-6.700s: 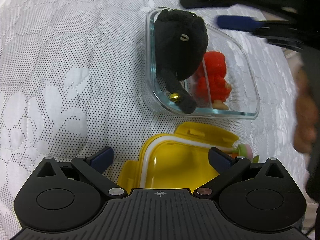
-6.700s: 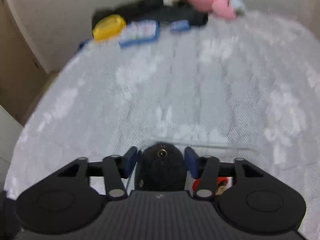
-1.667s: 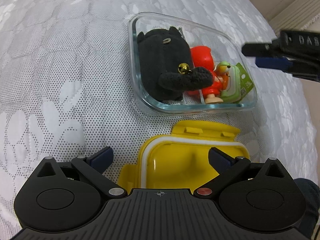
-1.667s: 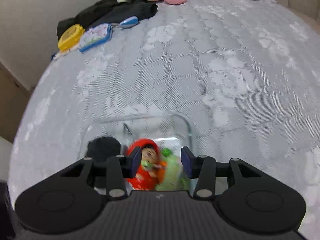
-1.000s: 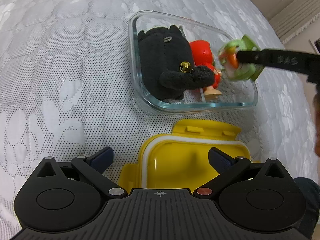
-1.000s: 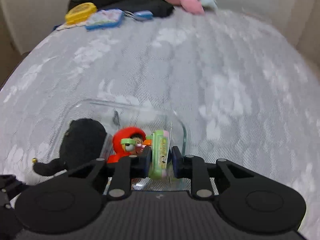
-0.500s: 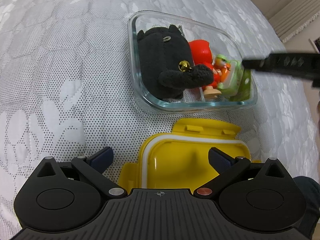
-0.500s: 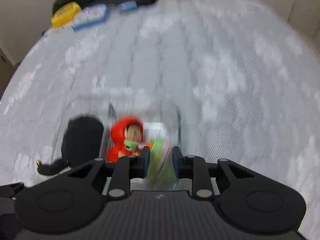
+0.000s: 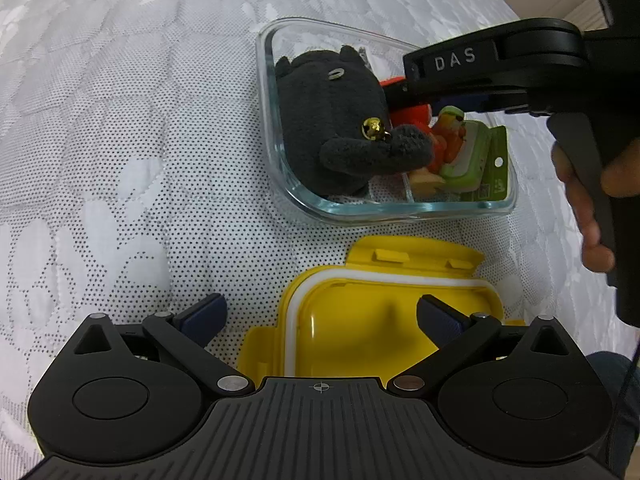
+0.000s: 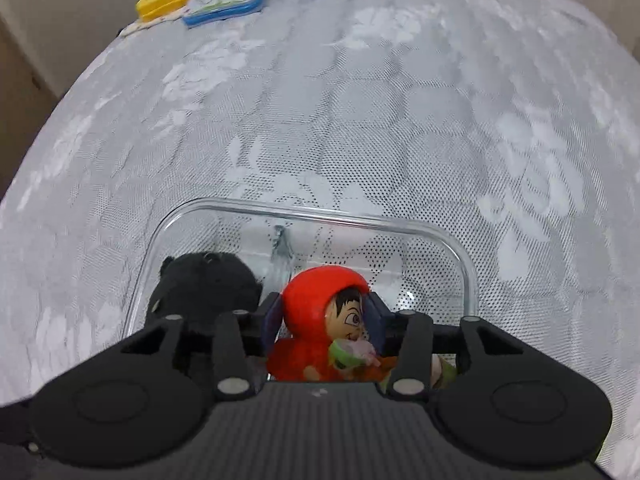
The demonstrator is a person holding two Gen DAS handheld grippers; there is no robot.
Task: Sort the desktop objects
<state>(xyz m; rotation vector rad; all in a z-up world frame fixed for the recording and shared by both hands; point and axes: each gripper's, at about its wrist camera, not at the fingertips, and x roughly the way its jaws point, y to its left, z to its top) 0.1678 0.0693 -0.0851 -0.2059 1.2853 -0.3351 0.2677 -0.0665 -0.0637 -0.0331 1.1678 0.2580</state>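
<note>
While the right gripper (image 10: 323, 322) is angled steeply down into the glass container (image 10: 466, 264), its jaws are opening around the red-hooded figure (image 10: 320, 300). The left gripper (image 9: 320, 316) is held open, empty, over the yellow lid (image 9: 384, 320).

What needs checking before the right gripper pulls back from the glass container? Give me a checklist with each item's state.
1. Green packaged toy lies inside the glass container: ok.
2. Right gripper has let go: jaws are opening, but the red-hooded figure's head sits between the fingers; contact cannot tell.
3. Black plush sits inside the container: ok.
4. The plush's arm lies across the divider over the figure: not ok for a flat close.
5. Left gripper is open and empty above the yellow lid: ok.
6. The container sits flat on the quilted surface: ok.
</note>
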